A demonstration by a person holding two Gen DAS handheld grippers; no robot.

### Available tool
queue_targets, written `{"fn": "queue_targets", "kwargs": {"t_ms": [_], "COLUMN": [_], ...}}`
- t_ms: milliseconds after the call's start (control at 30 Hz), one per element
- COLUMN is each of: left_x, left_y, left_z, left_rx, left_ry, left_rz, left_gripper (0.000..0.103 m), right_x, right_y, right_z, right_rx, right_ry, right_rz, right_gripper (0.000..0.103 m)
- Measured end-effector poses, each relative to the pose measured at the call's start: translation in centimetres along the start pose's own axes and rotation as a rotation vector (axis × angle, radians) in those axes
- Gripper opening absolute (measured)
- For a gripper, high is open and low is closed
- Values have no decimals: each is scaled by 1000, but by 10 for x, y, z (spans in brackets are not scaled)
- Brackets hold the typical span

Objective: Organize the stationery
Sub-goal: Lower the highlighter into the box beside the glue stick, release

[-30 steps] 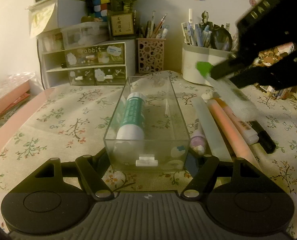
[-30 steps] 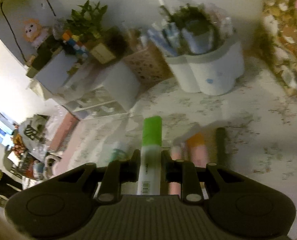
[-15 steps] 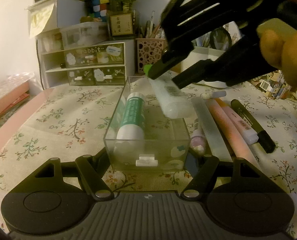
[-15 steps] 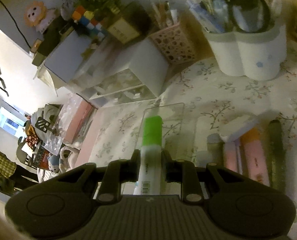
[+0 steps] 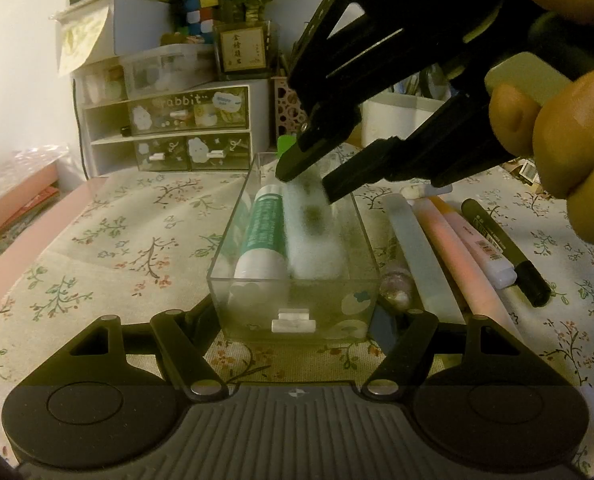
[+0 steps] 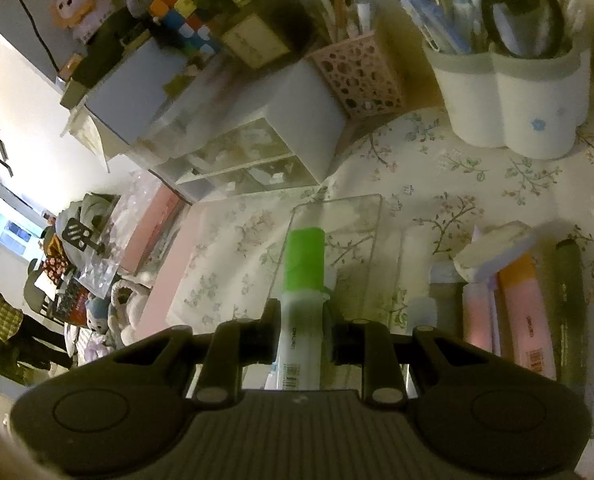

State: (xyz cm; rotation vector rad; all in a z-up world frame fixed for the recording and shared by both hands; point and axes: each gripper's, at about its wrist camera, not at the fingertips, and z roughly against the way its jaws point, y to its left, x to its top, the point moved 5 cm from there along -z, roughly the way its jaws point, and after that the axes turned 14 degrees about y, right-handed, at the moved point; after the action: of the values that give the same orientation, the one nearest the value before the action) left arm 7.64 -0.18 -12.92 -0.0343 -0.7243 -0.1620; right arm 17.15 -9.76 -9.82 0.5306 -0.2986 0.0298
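Carried from above the pens, the green-capped white glue stick [image 6: 302, 300], clamped in the right gripper [image 6: 302, 334], now hangs inside the clear plastic tray [image 5: 293, 308], which the left gripper [image 5: 295, 320] clamps, beside a teal-labelled tube [image 5: 263, 236]; pink highlighters [image 5: 457, 256] lie right.

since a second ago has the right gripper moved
Yes. In the left wrist view the right gripper came from the right, over the pens, to above the clear box, holding the green-capped marker.

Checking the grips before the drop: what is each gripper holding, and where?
Right gripper: green-capped glue stick, mid-body. Left gripper: clear box, near end.
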Motion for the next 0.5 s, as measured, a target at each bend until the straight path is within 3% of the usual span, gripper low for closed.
{"fn": "queue_targets", "kwargs": {"t_ms": [500], "left_x": [-1], "left_y": [0], "left_z": [0], "left_rx": [-1], "left_ry": [-1], "left_rz": [-1], "left_gripper": [72], "right_x": [-9], "right_y": [-3], "right_z": [14], "right_rx": [5], "right_ry": [-22], "right_rz": [24], "right_gripper": [23]}}
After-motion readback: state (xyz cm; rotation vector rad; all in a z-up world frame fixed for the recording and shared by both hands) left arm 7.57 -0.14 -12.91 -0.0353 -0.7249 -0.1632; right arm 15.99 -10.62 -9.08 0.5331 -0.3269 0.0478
